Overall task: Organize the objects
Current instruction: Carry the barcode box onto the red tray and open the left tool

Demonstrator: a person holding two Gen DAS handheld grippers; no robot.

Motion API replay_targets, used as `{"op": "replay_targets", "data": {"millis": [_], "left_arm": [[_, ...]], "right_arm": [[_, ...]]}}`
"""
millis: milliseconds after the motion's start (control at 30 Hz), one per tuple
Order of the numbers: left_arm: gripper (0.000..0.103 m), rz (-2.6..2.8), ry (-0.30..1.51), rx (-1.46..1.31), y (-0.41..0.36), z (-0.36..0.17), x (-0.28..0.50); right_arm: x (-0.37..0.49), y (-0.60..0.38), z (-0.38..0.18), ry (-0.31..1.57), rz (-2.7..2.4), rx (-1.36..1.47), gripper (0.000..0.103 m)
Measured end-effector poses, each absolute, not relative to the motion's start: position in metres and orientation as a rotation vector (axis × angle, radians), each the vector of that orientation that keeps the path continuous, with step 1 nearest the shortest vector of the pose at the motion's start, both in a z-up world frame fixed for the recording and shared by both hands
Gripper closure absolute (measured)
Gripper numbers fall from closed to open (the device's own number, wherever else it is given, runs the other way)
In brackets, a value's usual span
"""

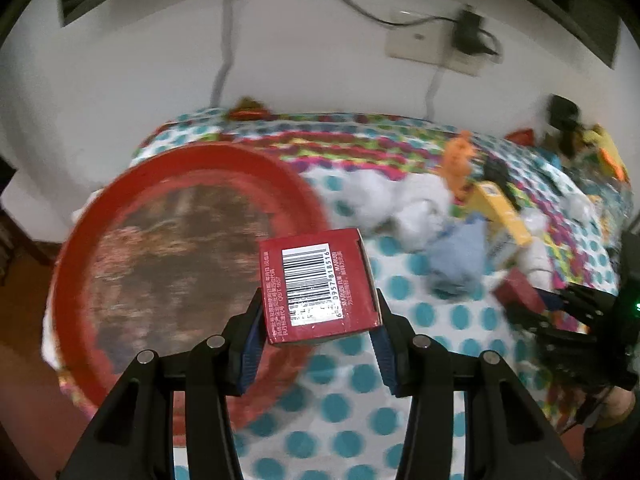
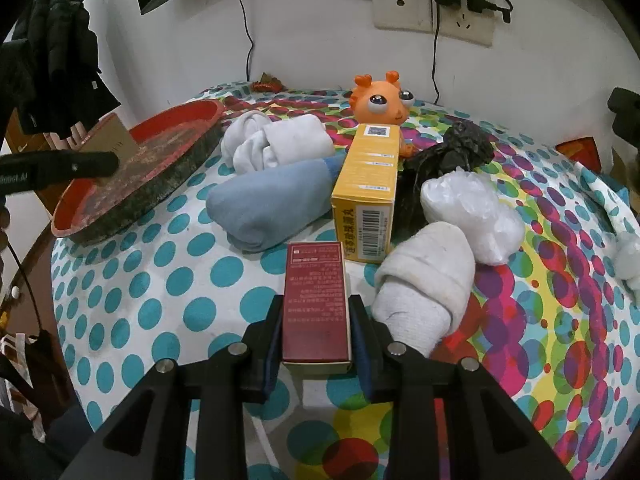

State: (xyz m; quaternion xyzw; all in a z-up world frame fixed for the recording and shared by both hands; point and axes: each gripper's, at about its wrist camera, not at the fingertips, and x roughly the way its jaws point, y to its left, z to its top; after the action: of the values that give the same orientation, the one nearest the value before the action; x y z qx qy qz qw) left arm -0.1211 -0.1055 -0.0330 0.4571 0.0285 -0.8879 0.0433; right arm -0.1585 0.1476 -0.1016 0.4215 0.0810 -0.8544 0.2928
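Note:
My left gripper (image 1: 318, 332) is shut on a red box with a barcode (image 1: 318, 284) and holds it above the right rim of a round red tray (image 1: 132, 184). My right gripper (image 2: 316, 332) is shut on a dark red box (image 2: 316, 300) lying on the dotted tablecloth, and shows at the right of the left wrist view (image 1: 532, 308). Ahead of it lie a yellow box (image 2: 370, 176), a blue sock roll (image 2: 272, 200), white sock rolls (image 2: 424, 288) and an orange toy (image 2: 380, 100). The left gripper (image 2: 64, 168) shows above the tray (image 2: 136, 168) in the right wrist view.
A crumpled clear plastic bag (image 2: 472, 208) and a black bundle (image 2: 460, 148) lie right of the yellow box. A wall with sockets (image 2: 432, 8) and cables stands behind the table. The table's left edge (image 2: 60, 280) drops off beside the tray.

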Motion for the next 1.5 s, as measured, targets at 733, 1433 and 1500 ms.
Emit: {"op": "replay_targets", "data": {"millis": [733, 1433, 1500], "left_arm": [[0.058, -2.345, 0.198, 1.457, -0.287, -0.087, -0.129], [0.055, -2.325, 0.179, 1.456, -0.320, -0.096, -0.130], [0.045, -2.327, 0.173, 1.452, -0.319, -0.095, -0.128]], "right_arm": [[-0.156, 0.142, -0.102, 0.284, -2.295, 1.114, 0.073], [-0.155, 0.140, -0.102, 0.327, -2.304, 1.108, 0.073], [-0.155, 0.140, -0.102, 0.334, -2.306, 1.107, 0.073]]}}
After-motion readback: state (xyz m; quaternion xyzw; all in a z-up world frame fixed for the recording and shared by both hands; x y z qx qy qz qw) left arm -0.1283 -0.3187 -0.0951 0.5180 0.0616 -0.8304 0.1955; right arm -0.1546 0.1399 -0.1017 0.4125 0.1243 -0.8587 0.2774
